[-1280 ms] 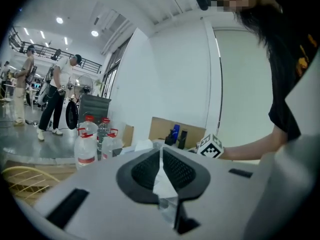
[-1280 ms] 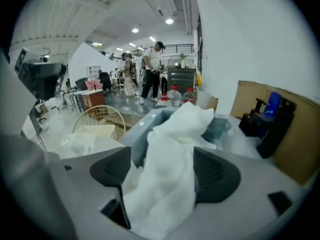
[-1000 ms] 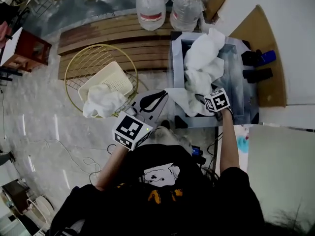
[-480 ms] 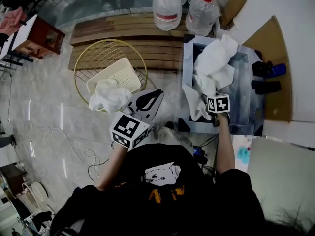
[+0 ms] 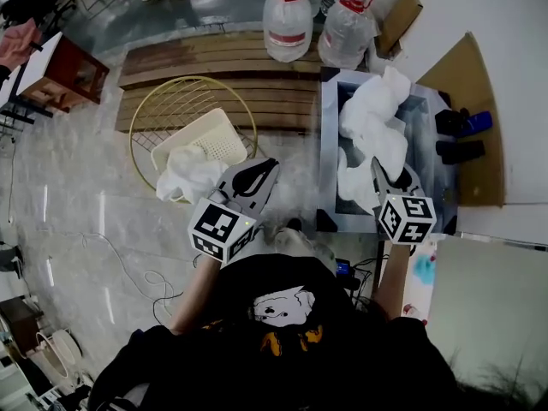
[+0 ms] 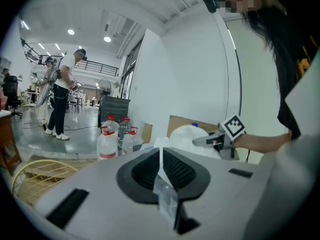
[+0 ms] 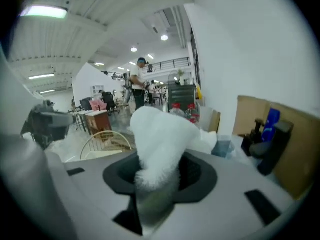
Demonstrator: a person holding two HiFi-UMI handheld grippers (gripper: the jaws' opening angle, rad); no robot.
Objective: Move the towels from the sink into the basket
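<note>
White towels (image 5: 368,114) lie heaped in the metal sink (image 5: 328,144) at the right. My right gripper (image 5: 390,174) hangs above the sink's near end. Its jaws have just been closing, and they are shut on a fold of white towel (image 7: 157,139) that stands up between them. The cream basket (image 5: 218,127) sits on the floor to the left inside a gold wire ring (image 5: 141,118), with one white towel (image 5: 184,178) draped over its near side. My left gripper (image 5: 261,174) hovers between basket and sink with its jaws together and nothing in them (image 6: 161,159).
Two big water jugs (image 5: 287,20) stand behind the sink on a slatted wooden platform (image 5: 197,58). Dark bottles (image 5: 458,135) sit on cardboard right of the sink. A red-brown side table (image 5: 73,67) is far left. A person (image 6: 62,94) stands in the background.
The right gripper has closed on a towel in the sink and risen with it toward the camera. The left gripper has drifted a little.
</note>
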